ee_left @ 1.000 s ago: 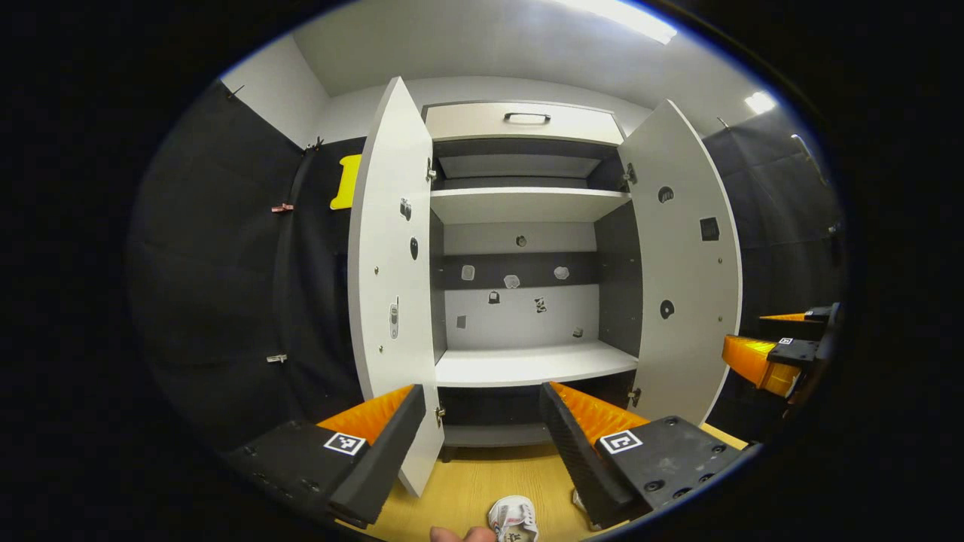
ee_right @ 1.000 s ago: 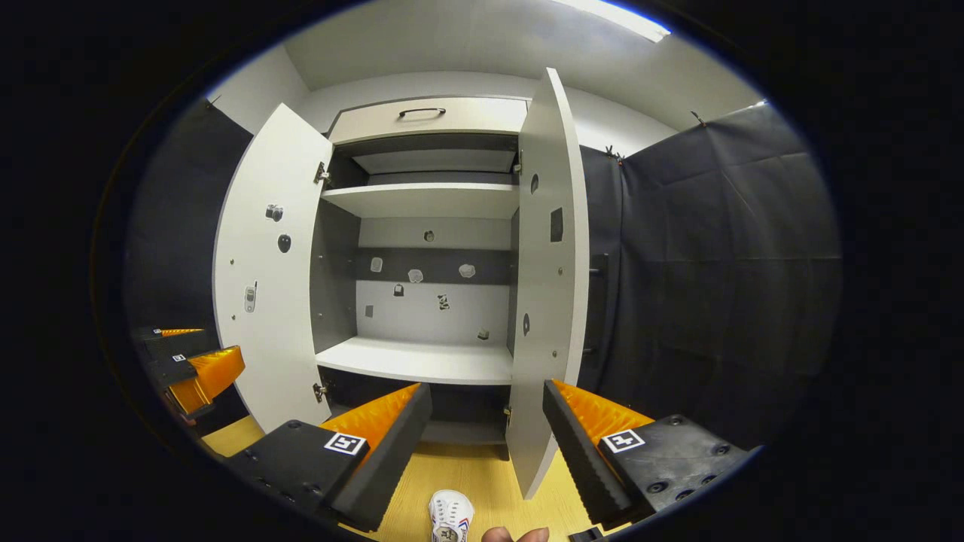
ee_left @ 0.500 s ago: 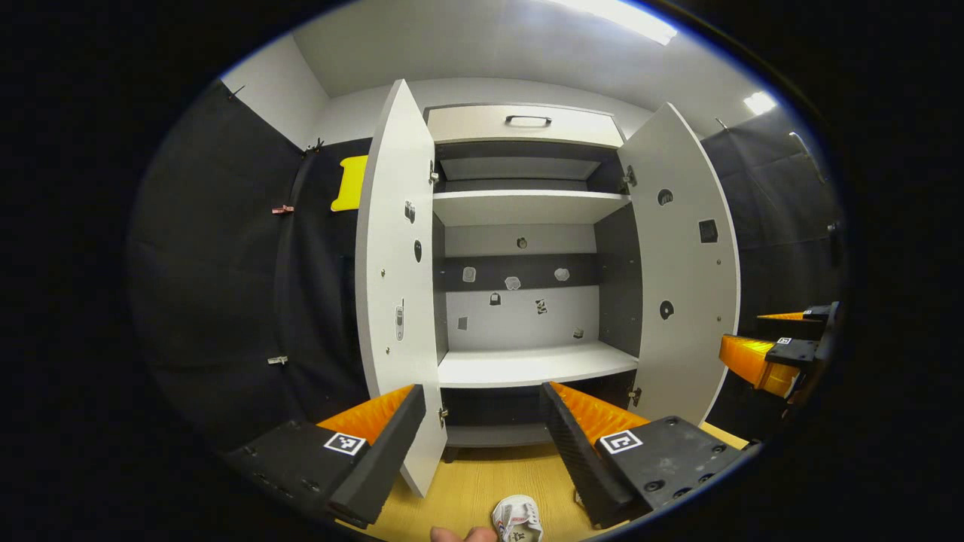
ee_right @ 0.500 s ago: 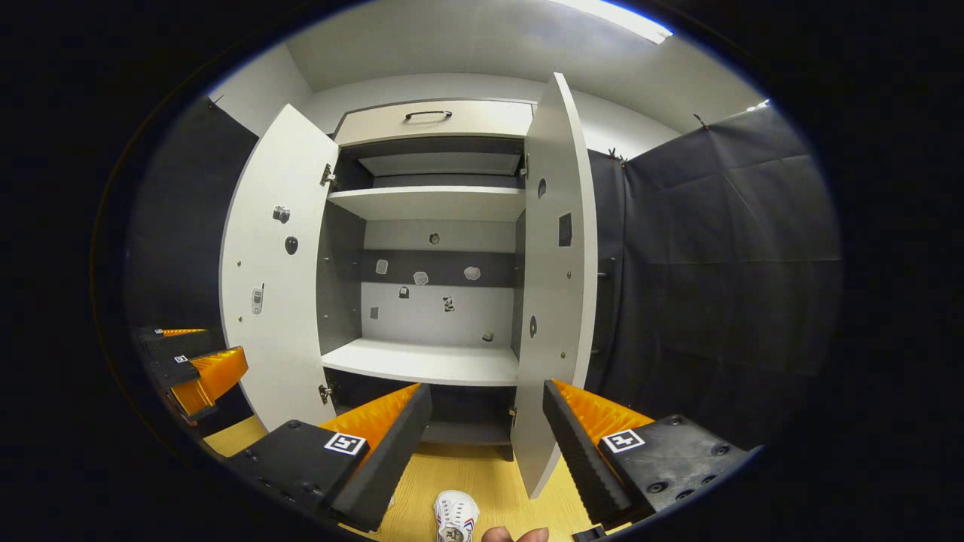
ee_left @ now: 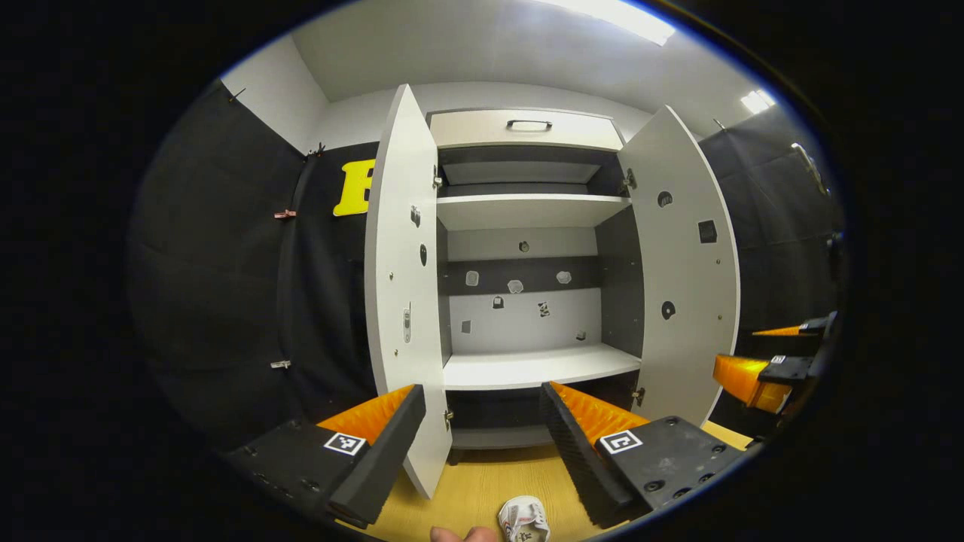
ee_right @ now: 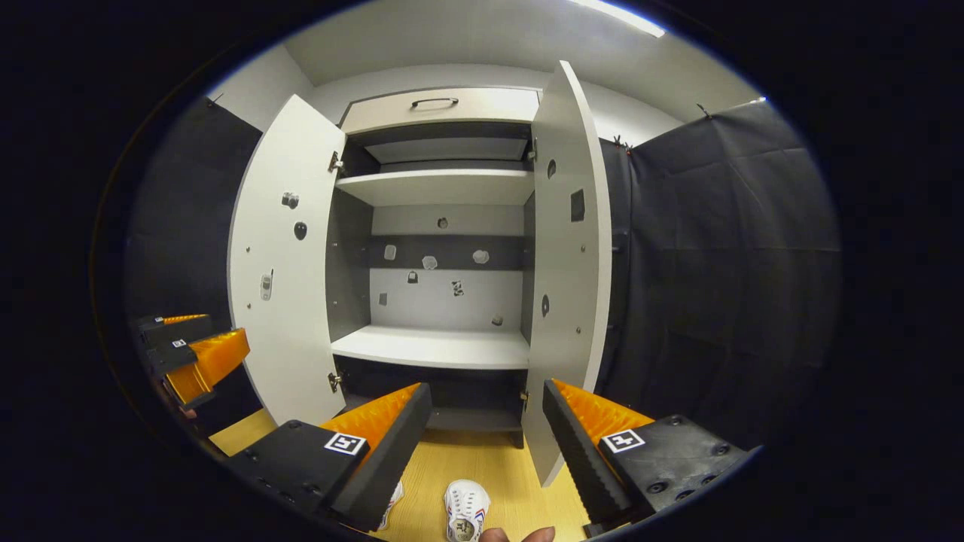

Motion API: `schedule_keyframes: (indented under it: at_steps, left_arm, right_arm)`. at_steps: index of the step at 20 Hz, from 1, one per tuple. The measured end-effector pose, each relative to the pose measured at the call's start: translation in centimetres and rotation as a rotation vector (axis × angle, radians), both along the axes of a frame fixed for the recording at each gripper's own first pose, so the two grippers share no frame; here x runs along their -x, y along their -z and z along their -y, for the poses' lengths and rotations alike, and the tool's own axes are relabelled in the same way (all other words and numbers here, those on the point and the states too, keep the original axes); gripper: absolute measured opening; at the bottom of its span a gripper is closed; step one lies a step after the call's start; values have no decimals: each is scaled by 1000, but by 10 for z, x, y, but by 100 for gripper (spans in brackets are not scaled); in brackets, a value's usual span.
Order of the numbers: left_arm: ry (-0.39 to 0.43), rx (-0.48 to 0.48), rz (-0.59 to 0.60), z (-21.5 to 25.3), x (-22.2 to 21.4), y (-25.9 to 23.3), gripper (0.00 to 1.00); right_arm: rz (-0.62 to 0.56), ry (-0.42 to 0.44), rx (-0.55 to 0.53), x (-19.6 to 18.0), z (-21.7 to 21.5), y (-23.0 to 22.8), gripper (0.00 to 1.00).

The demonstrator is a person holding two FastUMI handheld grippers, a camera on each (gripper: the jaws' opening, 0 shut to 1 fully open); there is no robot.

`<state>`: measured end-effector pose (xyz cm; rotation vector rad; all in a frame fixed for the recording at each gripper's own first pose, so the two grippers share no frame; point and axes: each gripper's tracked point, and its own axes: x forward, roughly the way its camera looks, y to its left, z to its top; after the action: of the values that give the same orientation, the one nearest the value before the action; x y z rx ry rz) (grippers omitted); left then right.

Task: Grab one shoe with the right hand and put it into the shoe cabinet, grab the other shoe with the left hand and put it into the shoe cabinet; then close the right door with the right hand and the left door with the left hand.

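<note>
Shoes: two, white, on the wood floor in front of the cabinet. One toe lies at the bottom edge of the right gripper view, between that gripper's fingers and below them; a sliver of the second peeks out beside the left finger. In the left gripper view one shoe sits low at centre. Neither is held.

Right gripper: fingers wide apart, empty, aimed at the cabinet, above the shoe.
Left gripper: fingers wide apart, empty, same heading.

Cabinet: left door and right door both swung out; lower shelf bare.

Risks, as judged:
- Shoes sit at the very edge of each view, so a descent is poorly sighted; a finger may land on the toe and shove the shoe instead of straddling it.
- Shoes lie close together; one gripper may nudge the other shoe.
- Right door edge stands just beside the right gripper's path; a lifted shoe could clip it and swing it.
- Soft upper may collapse under a shallow pinch and slip out on the way to the shelf.
</note>
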<state>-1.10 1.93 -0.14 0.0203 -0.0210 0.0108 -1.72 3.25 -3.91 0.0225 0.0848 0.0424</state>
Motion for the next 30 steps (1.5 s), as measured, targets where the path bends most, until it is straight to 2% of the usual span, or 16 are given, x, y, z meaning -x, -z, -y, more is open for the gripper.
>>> schedule_keyframes:
  at_steps: [5, 14, 20, 21, 22, 23, 24, 26, 27, 28, 30]
  left_arm:
    - [-30, -7, -4, -7, 2, 10, 96]
    - [-91, -29, -67, -16, 9, 44, 96]
    - [-112, -43, -113, -22, 20, 65, 96]
    - [-116, -43, -118, -23, 21, 67, 96]
    - [-119, -42, -122, -24, 23, 69, 96]
    - [-122, -41, -125, -25, 23, 70, 96]
    - [-127, -42, -127, -27, 24, 72, 96]
    - [-136, -46, -128, -31, 25, 74, 96]
    - [-139, -48, -131, -33, 25, 74, 96]
    - [-144, -50, -134, -35, 26, 77, 96]
    - [-155, -52, -148, -40, 25, 83, 96]
  right_arm:
    - [-157, -53, -39, 14, -17, 78, 98]
    - [-551, -132, -120, 55, -45, 259, 99]
    - [-668, -150, -136, 44, -56, 333, 95]
    - [-688, -146, -135, 40, -57, 345, 85]
    - [-708, -142, -136, 37, -59, 356, 80]
    - [-729, -127, -135, 34, -58, 367, 70]
    - [-748, -112, -141, 30, -59, 379, 56]
    - [-772, -89, -157, 22, -61, 397, 51]
    - [-776, -84, -163, 17, -64, 403, 43]
    - [-775, -81, -167, 12, -64, 409, 31]
    - [-772, -69, -165, 8, -68, 415, 34]
